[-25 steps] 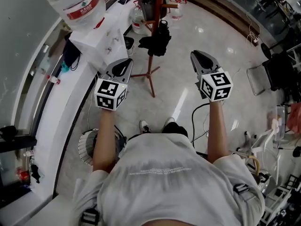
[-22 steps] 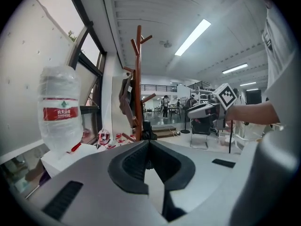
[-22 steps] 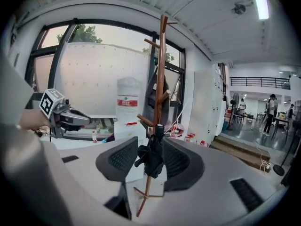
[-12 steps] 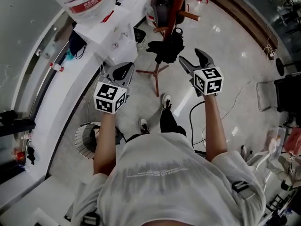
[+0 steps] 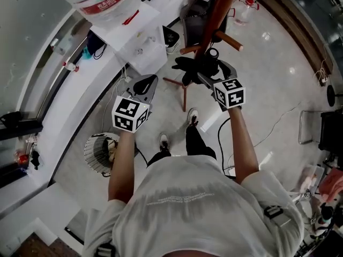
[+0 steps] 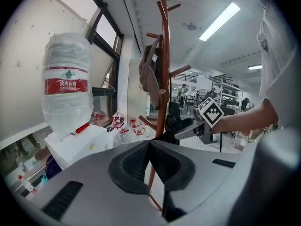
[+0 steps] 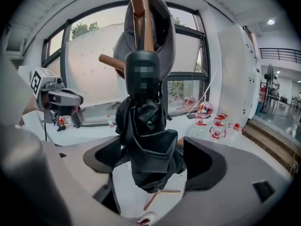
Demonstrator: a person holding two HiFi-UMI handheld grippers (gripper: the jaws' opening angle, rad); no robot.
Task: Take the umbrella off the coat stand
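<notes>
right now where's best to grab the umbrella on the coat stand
Grip the umbrella on its bundled canopy just under the handle, coming from the person's side: it hangs upright on the coat stand. The right gripper, jaws just opened, straddles it without pressing.

Pale glossy floor (image 5: pixel 268 79) — wooden coat stand (image 5: pixel 218 7) on it (legs splayed), a person's sneakers (image 5: pixel 192 116) near its base

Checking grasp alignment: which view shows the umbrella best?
Right gripper view: the umbrella hangs large and central between the right gripper's jaws, which have just been opening and are not closed on it. Head view: small and dark, partly behind that gripper. Left gripper view: small, dark, by the stand.
</notes>
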